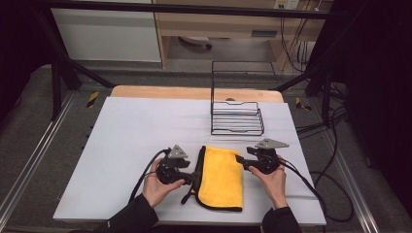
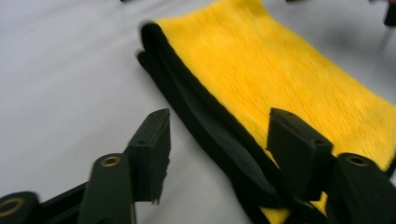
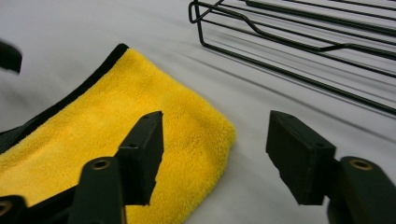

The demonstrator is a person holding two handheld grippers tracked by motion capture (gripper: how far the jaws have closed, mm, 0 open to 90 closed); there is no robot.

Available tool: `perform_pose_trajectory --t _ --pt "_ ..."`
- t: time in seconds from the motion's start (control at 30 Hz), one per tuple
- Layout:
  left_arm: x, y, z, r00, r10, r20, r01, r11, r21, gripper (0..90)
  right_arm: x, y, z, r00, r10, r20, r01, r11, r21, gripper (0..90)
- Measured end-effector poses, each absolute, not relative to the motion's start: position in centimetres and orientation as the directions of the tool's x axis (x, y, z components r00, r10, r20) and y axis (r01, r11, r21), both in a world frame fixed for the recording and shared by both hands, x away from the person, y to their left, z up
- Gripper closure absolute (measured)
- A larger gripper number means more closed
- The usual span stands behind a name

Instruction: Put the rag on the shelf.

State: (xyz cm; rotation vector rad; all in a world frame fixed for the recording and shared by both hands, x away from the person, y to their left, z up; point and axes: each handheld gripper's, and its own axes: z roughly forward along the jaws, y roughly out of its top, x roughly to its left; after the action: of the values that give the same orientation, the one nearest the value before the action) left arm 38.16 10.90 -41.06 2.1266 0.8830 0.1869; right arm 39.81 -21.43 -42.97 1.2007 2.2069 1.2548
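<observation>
Flanking a folded yellow cloth (image 1: pixel 222 177) with 2 grippers.
Left gripper (image 2: pixel 217 140), jaws spread, straddles its black-trimmed edge; right gripper (image 3: pixel 215 144), also spread, hovers near the wire rack (image 3: pixel 299 51).

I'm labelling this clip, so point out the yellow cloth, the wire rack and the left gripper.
yellow cloth (image 1: pixel 223 177): high view, middle of its top face.
wire rack (image 1: pixel 237 132): high view, front rim of the tray.
left gripper (image 2: pixel 217 149): left gripper view, midway between its open jaws.

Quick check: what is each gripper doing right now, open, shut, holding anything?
Left gripper: open, jaws straddling the black-trimmed edge of the yellow cloth, nothing held.
Right gripper: open at the cloth's corner, nothing held.
</observation>
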Motion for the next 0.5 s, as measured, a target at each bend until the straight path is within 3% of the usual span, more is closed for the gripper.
perform_pose_trajectory --t 0.23,0.5 --pt "41.5 9.5 -41.2 0.71 0.686 -0.159 0.563 -0.417 0.714 21.1 39.2 -22.0 -43.2 -0.607 0.782 0.139 0.52 0.259 0.814 13.8" --pt "44.9 7.5 -42.8 0.669 0.732 -0.126 0.598 -0.429 0.677 24.2 38.8 -22.4 -43.2 -0.606 0.78 0.153 0.529 0.252 0.811 8.1"
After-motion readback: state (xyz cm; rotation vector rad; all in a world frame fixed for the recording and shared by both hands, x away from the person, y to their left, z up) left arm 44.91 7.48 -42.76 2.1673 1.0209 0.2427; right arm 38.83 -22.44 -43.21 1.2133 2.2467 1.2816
